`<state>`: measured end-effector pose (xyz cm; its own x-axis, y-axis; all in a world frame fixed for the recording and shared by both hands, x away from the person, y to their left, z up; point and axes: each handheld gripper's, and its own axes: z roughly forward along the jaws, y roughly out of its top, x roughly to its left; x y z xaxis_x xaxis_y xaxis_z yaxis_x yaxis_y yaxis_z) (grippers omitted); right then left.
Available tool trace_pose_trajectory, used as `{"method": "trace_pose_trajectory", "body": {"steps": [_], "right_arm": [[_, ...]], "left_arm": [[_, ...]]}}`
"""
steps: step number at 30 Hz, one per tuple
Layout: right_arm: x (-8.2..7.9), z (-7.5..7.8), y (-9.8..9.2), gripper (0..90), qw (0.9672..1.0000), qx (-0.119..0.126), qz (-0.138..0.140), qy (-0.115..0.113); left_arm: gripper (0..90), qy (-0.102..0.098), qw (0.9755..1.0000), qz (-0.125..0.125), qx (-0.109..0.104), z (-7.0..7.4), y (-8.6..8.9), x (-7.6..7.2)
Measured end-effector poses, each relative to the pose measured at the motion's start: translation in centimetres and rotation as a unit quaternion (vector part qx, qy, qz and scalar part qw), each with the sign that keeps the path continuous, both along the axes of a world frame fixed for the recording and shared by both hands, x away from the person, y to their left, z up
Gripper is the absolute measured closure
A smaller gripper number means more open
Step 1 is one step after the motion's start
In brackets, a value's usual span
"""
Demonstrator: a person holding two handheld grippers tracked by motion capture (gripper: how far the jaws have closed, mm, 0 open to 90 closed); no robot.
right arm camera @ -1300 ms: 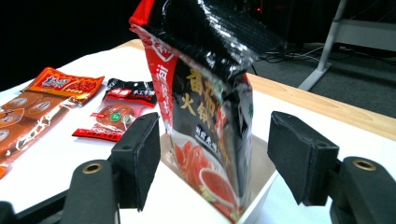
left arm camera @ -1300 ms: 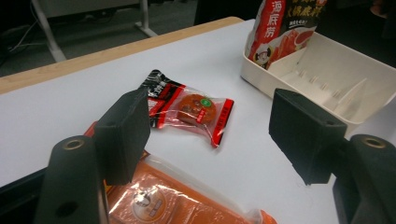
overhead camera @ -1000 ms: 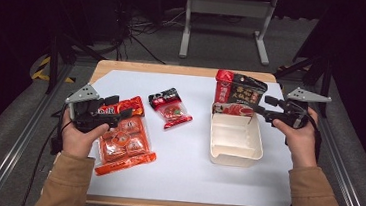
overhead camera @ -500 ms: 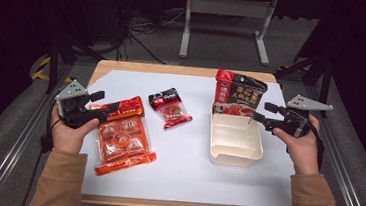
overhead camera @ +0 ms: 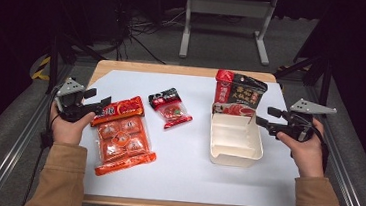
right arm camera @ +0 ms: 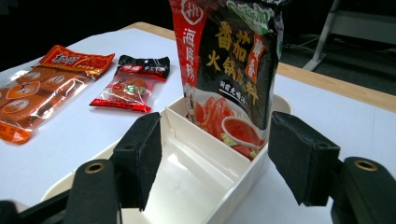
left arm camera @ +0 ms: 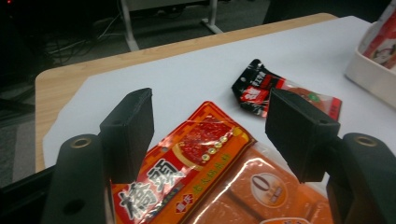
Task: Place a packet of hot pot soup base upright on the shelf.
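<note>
Jaws of left gripper (overhead camera: 98, 102): parted, nothing clasped, having just been closing a little; they hang just over the top corner of the large orange foil pouch with clear windows (overhead camera: 122, 136), the pouch's red header showing between them in the left gripper view (left arm camera: 205, 140), pads not pressing on it.

Jaws of right gripper (overhead camera: 265, 117): spread wide, released, nothing between the pads; poised at the right wall of the white compartmented plastic tray (overhead camera: 234, 155).

Large orange pouch: lies flat near the tabletop's left edge, header toward the far side.

Small red-and-black sachet (overhead camera: 170, 107): flat on the tabletop (overhead camera: 190, 174), between pouch and tray, toward the far edge, apart from both.

White tray: right half of the tabletop, near the right edge. A divider splits off its far compartment.

Tall red-and-black soup-base packet (overhead camera: 239, 90): upright in the tray's far compartment, printed face toward the person; seen close in the right gripper view (right arm camera: 229, 60).

Tabletop: white sheet over a wooden board, wood showing along the far and near edges.
</note>
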<state>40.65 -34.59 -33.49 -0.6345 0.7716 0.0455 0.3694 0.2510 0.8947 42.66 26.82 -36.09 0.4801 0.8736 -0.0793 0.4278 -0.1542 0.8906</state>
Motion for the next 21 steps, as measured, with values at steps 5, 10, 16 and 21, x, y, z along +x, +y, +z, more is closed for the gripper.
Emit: {"method": "trace_pose_trajectory", "body": {"steps": [5, 10, 16, 21], "right_arm": [[0.0, -0.3, 0.2, 34.5, 0.9997, 0.015, 0.019, -0.001], [0.2, -0.5, 0.3, 34.7, 0.9997, 0.008, 0.023, -0.001], [0.3, -0.7, 0.2, 34.7, 0.9994, 0.018, 0.03, 0.002], [0.4, -0.9, 0.3, 34.5, 0.9994, 0.014, 0.033, 0.004]], "left_arm": [[33.5, -0.007, 0.9998, 0.018, -0.007, -1.1, 1.0, 0.6], [33.5, 0.001, 0.9997, 0.024, -0.008, -2.0, 1.4, 1.1], [33.1, 0.023, 0.9991, 0.035, -0.004, -3.5, 2.2, 1.9], [32.3, 0.038, 0.9981, 0.047, -0.006, -4.5, 2.8, 2.3]]}}
